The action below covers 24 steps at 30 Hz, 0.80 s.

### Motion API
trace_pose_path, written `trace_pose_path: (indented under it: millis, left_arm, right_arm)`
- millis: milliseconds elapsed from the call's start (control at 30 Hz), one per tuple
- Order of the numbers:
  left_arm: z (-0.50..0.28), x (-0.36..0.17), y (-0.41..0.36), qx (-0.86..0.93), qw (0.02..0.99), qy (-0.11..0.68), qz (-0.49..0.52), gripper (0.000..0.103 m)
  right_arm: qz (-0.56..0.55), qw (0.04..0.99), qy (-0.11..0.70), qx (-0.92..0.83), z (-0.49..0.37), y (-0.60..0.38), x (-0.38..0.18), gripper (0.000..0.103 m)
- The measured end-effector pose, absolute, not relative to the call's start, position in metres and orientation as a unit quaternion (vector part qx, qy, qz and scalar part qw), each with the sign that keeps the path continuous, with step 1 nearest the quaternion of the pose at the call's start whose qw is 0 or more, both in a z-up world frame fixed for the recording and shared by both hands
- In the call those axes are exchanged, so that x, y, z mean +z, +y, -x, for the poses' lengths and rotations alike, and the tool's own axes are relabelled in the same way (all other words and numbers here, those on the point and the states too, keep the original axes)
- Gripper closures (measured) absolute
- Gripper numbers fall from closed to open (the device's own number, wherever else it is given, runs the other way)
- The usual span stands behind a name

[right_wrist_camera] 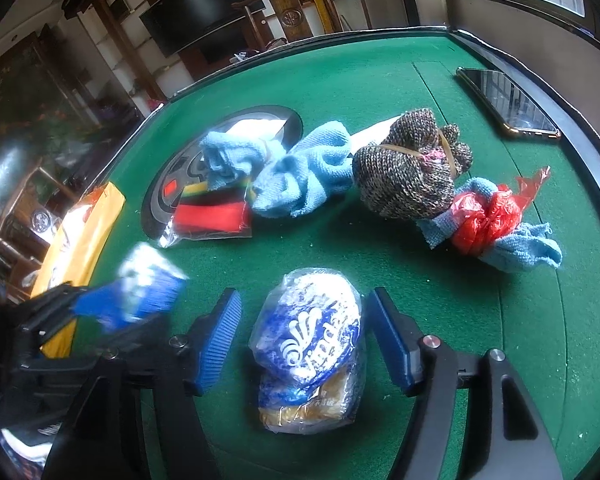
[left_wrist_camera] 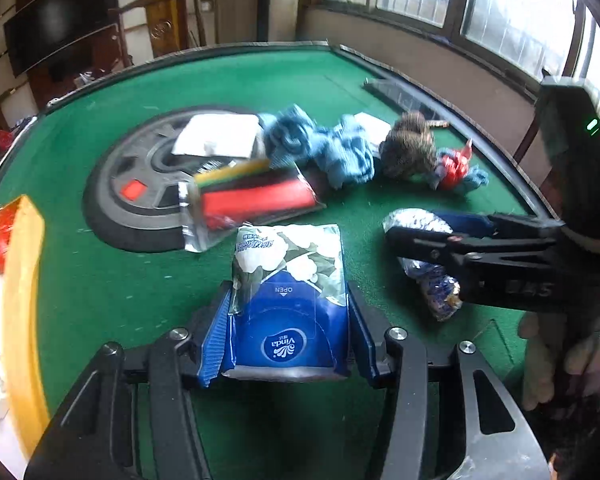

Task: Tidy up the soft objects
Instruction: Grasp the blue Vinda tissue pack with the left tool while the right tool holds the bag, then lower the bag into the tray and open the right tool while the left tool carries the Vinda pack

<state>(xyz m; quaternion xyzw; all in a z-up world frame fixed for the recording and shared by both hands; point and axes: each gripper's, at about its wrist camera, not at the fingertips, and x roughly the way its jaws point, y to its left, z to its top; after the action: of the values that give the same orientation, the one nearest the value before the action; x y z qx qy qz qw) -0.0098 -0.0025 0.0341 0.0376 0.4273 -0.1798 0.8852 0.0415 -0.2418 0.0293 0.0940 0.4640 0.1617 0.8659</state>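
**Left wrist view: tissue pack gripped, second bundle released**

Left claw (left_wrist_camera: 288,332) is clamped on the blue-and-white tissue pack (left_wrist_camera: 290,288), held above the green table (left_wrist_camera: 100,280). Right claw (right_wrist_camera: 304,340) stands apart around a crumpled bagged tissue bundle (right_wrist_camera: 312,352) lying on the felt, pads clear. Next, the pack probably needs carrying to its place.

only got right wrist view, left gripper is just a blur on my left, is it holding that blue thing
observer: yes. In the left wrist view, the left gripper has both jaws pressed on a blue and white Vinda tissue pack.
operator: which way up
observer: printed face up, with its OPEN tab showing.
operator: anything on my right gripper i cant see
observer: a green light glows on the body of the right gripper.
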Motion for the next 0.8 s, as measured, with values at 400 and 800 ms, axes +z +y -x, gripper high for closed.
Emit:
trace_pose_path:
  millis: [400, 800]
  left_arm:
    - [0.087, 0.086, 0.121, -0.147, 0.918, 0.357, 0.094, 0.052]
    - [0.131, 0.072, 0.249, -0.010, 0.924, 0.359, 0.134, 0.052]
  right_arm:
    - [-0.044, 0.877, 0.453, 0.158, -0.033, -0.228, 0.027, 0.038]
    - [0.044, 0.866, 0.491, 0.083, -0.014, -0.201, 0.025, 0.038]
